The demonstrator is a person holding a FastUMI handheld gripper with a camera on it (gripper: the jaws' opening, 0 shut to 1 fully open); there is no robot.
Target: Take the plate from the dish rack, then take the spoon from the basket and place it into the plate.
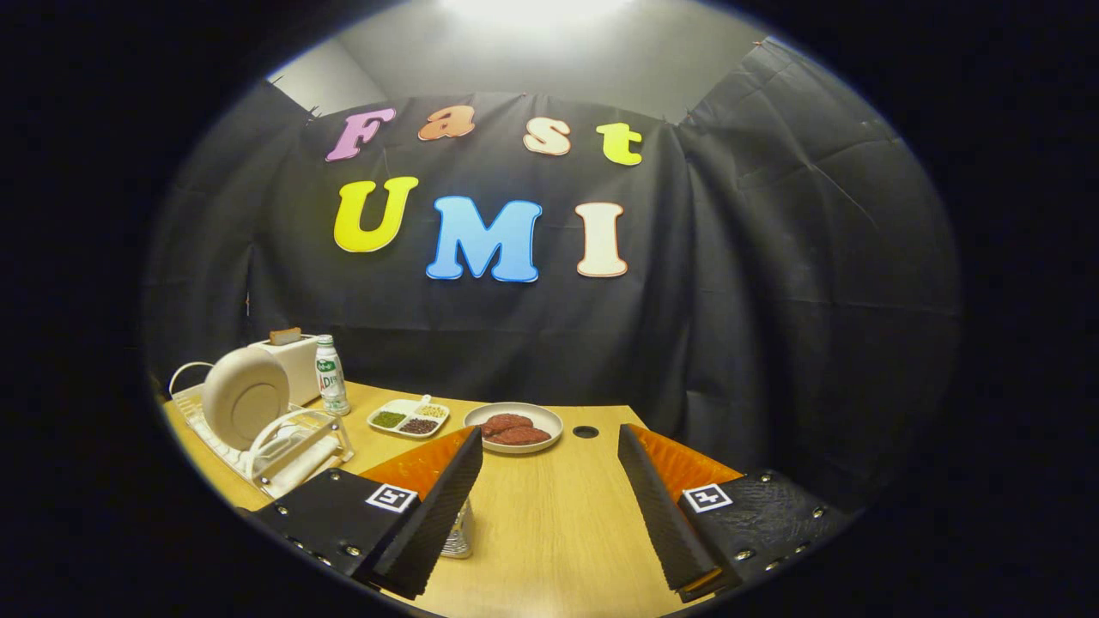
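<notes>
Step one not begun: gripper (pixel 549 506) released, empty; plate (pixel 245 396) in rack (pixel 283 455) at 10 o'clock, swing there next

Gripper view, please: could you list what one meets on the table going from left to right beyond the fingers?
Dish rack holding the upright plate → toaster → bottle → divided tray → plate with patties → hole in the table. The gripper is open, with nothing between its fingers.
</notes>
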